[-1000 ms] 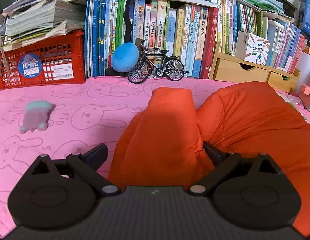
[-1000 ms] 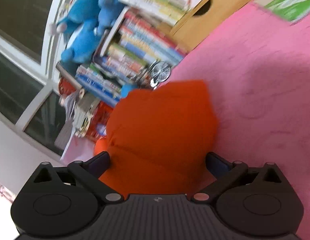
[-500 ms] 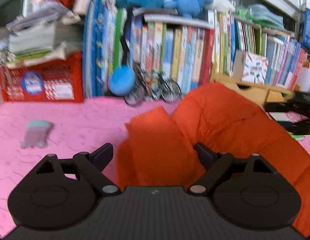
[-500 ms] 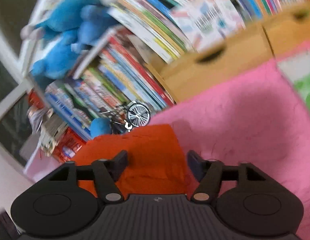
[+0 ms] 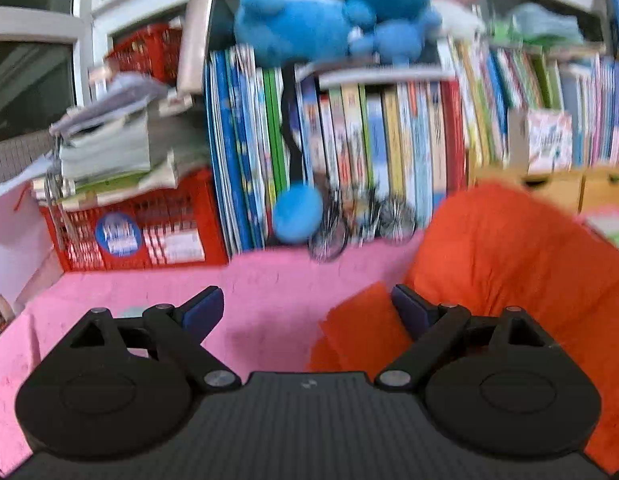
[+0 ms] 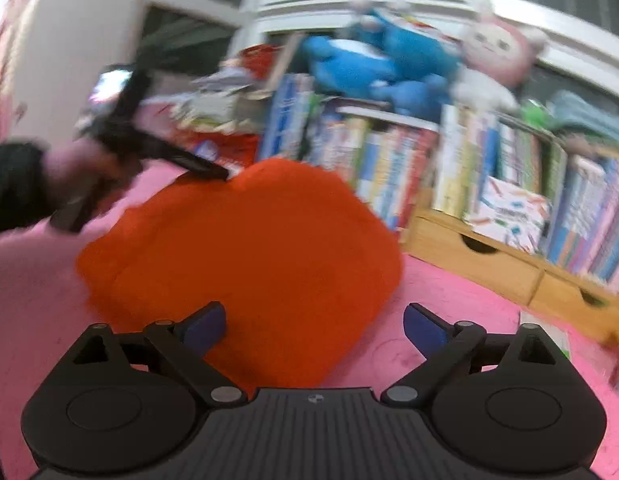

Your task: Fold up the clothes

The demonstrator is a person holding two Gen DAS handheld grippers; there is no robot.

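Both views motion-blurred; orange garment (image 6: pixel 245 256) soft, lumpy, its near edge hidden under right gripper (image 6: pixel 313 326); left gripper (image 5: pixel 307 310) wide; right's jaws just opened wide, gripping nothing.

Ahead of me, a pink blanket (image 5: pixel 269 280) runs up to a packed row of upright books (image 5: pixel 349 152), with blue plush toys (image 5: pixel 329 20) and a pink-and-white one (image 6: pixel 497 52) piled on top. A red crate (image 5: pixel 149 224) under stacked papers (image 5: pixel 117 140) sits left; a blue ball (image 5: pixel 297 212) and model bicycle (image 5: pixel 361 220) lean against the books; wooden drawers (image 6: pixel 489 256) stand right.
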